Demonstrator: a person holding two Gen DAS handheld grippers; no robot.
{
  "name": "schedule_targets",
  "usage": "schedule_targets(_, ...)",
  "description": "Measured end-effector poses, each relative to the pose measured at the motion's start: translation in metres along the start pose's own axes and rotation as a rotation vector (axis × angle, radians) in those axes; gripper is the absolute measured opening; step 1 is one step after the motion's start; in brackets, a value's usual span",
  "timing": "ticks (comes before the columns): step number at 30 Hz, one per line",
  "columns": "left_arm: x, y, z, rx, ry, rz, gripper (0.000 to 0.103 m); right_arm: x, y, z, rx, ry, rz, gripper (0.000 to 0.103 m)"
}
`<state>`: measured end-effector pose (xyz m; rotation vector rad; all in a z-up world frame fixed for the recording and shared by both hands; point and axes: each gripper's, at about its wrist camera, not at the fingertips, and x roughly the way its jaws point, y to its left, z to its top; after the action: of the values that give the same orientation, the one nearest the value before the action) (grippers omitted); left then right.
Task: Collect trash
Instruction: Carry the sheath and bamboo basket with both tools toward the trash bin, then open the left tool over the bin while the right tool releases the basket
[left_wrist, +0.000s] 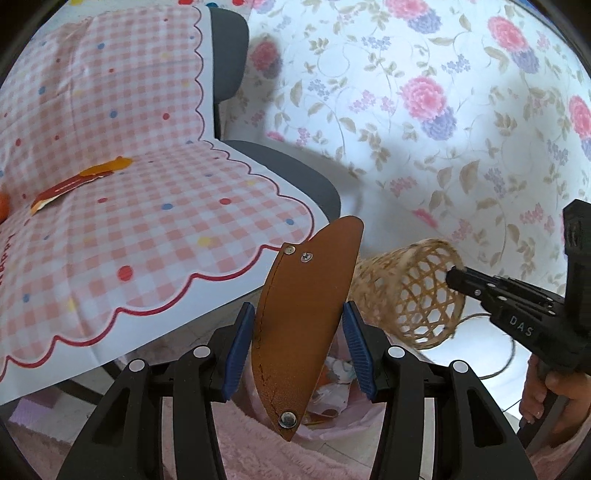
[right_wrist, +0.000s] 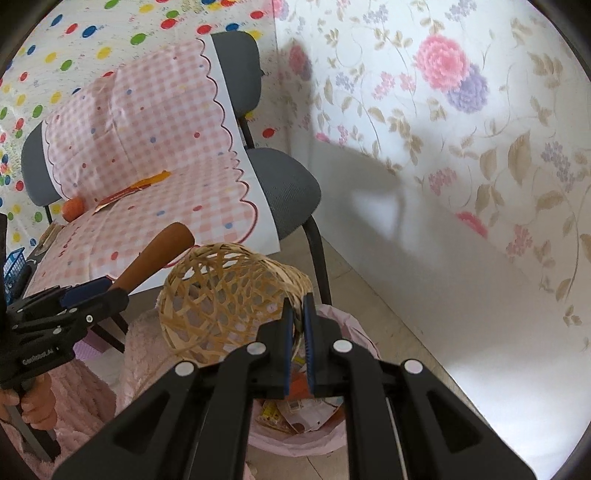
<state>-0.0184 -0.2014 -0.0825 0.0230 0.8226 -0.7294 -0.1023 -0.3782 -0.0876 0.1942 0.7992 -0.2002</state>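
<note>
My left gripper (left_wrist: 299, 325) is shut on a brown leather sheath (left_wrist: 303, 314), held upright above a pink-lined trash bin (left_wrist: 332, 402); it also shows in the right wrist view (right_wrist: 155, 254). My right gripper (right_wrist: 298, 321) is shut on the rim of a woven bamboo basket (right_wrist: 221, 295), held tilted over the bin (right_wrist: 332, 417); the basket also shows in the left wrist view (left_wrist: 410, 291). A red and orange wrapper (left_wrist: 77, 181) lies on the chair's checked cloth, also seen in the right wrist view (right_wrist: 136, 190).
A grey chair (right_wrist: 284, 188) draped with a pink checked cloth (left_wrist: 147, 206) stands left of the bin. An orange fruit (right_wrist: 74, 208) sits on the seat. A floral wall covering (left_wrist: 443, 110) runs behind. A blue basket (right_wrist: 13, 269) is at the far left.
</note>
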Motion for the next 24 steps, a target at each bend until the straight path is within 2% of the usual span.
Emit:
schedule_targets(9,0.021,-0.012,0.013,0.021,0.031,-0.014,0.052,0.023,-0.012,0.008,0.043,0.021,0.053,0.009)
schedule_targets(12,0.024,-0.01,0.016,0.013,0.038,-0.026,0.055,0.027,-0.013,0.011,0.051,0.021,0.068,0.019)
schedule_targets(14,0.025,-0.009,0.018,0.008,0.035,-0.032,0.058,0.027,-0.013,0.012,0.047,0.014,0.054,0.038)
schedule_targets(19,0.014,-0.002,0.02,0.0,0.002,-0.01,0.058,0.018,-0.019,0.017,0.052,-0.015,0.022,0.039)
schedule_targets(24,0.002,0.015,0.015,-0.02,-0.024,0.056,0.058,0.007,-0.02,0.02,0.058,-0.046,0.002,0.039)
